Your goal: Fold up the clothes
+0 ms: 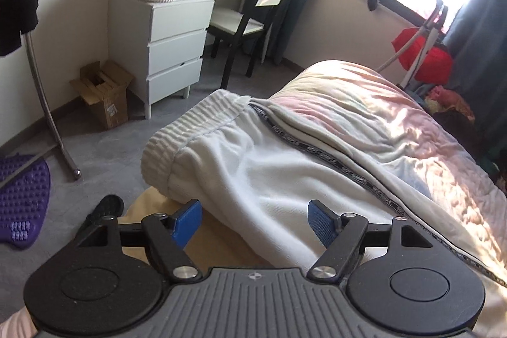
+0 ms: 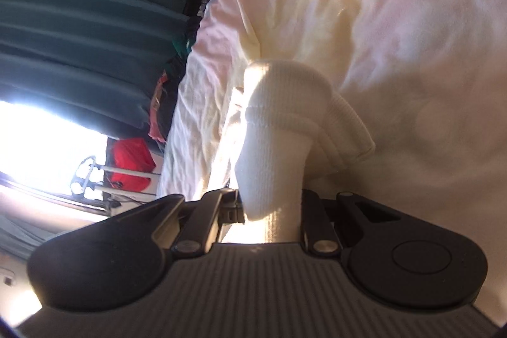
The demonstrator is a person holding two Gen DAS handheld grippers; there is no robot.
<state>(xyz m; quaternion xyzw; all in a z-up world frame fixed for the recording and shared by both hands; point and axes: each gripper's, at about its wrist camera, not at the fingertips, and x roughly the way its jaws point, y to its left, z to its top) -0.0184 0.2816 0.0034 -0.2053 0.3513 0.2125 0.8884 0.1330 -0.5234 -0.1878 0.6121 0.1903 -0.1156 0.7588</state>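
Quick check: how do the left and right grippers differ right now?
The left gripper is open, its blue pads spread with nothing between them; the right gripper is shut on a ribbed cuff. The left hovers short of the white sweatpants and their waistband; the right already holds fabric. Both are over the bed.

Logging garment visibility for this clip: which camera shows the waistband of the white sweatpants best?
The left wrist view. It shows the ribbed waistband whole, hanging at the edge of the bed, beyond the open left gripper. The right wrist view shows only a ribbed cuff pinched in the right gripper, no waistband.
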